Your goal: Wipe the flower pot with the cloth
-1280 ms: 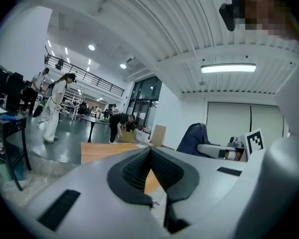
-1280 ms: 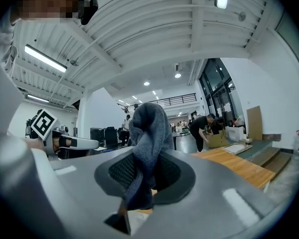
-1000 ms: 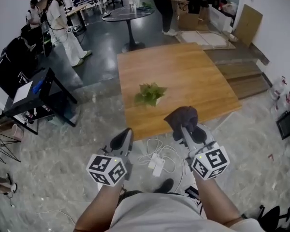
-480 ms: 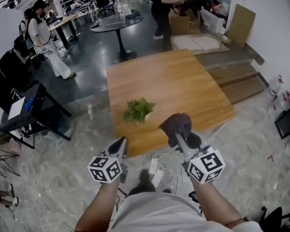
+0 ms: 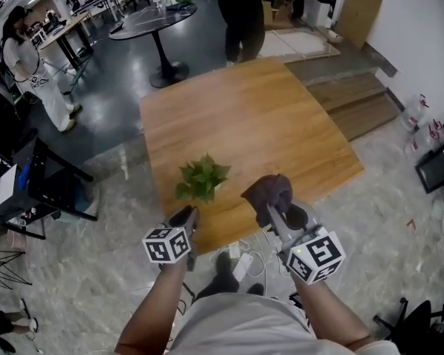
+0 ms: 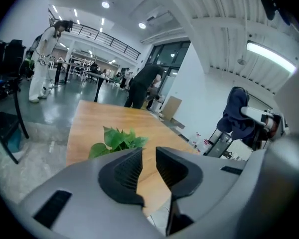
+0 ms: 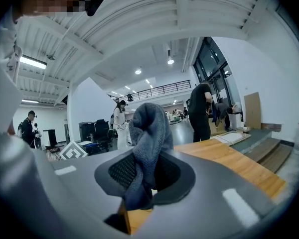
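Head view: the potted plant (image 5: 201,179) stands upright on the wooden surface (image 5: 266,117), close to its near edge, and its leaves hide most of the flower pot beneath them. The left tool (image 5: 185,216) hovers at that edge with the plant near it at about 1 o'clock. The right tool (image 5: 279,211) sits further along the edge, with the plant off at roughly 10 o'clock. It carries the dark grey cloth (image 5: 270,189) bunched up past its tips. The left tool looks the nearer of the two to the pot.

Left gripper view: the left tool (image 6: 148,154) has just been opening; its jaws stand partly apart with only bare wood showing through the gap and nothing between them. The plant (image 6: 117,139) rises just above the left jaw at about 11 o'clock, slightly off the tool's line, so a small swing that way would probably centre the pot for steadying.

Right gripper view: the right tool (image 7: 150,169) is clamped on the cloth (image 7: 149,131), which stands up in a fold and trails down between the pads. The surface (image 7: 229,159) runs off toward 3 o'clock and the plant is out of this frame, so I judge the cloth must travel across toward the left tool's side to reach the pot
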{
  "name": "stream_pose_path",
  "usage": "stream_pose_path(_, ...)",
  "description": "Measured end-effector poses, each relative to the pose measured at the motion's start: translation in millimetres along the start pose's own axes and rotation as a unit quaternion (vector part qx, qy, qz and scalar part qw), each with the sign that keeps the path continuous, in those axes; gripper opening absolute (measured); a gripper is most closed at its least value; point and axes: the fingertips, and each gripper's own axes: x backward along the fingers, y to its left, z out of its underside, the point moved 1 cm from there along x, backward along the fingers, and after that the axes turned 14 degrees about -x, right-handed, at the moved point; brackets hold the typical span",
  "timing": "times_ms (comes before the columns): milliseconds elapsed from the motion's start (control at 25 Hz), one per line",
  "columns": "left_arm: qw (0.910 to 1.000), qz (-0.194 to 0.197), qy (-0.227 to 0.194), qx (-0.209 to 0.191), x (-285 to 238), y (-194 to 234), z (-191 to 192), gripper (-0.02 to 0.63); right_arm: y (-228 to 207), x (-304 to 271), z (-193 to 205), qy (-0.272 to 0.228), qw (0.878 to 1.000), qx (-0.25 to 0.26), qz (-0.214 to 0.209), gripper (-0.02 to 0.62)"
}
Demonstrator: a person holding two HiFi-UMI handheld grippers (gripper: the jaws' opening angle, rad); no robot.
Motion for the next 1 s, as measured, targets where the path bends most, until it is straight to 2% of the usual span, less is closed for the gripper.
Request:
stream_pose_path(240,0.9958,0.022,0.083,0.032,-91,58,36,0.072,-31,-55,21,0.027,0.999,-0.02,0.039,0.069)
stream_pose_path(360,0.9926,0.026,0.111,0.042,-122,86,45,0.085,-44,-81,29,0.037,0.997,-0.03,0.058,0.069)
stream_pose_path(720,0.9858,0.041,0.159,0.035,-173,129,61,0.112,-79,-134,63,0.064,0.992,-0.057,0.091,0.069)
stream_pose_path(1000,0.9812,0.061,0.182,0.024,-197,141,65,0.124,-106,-168,103,0.091,0.987,-0.074,0.109,0.069)
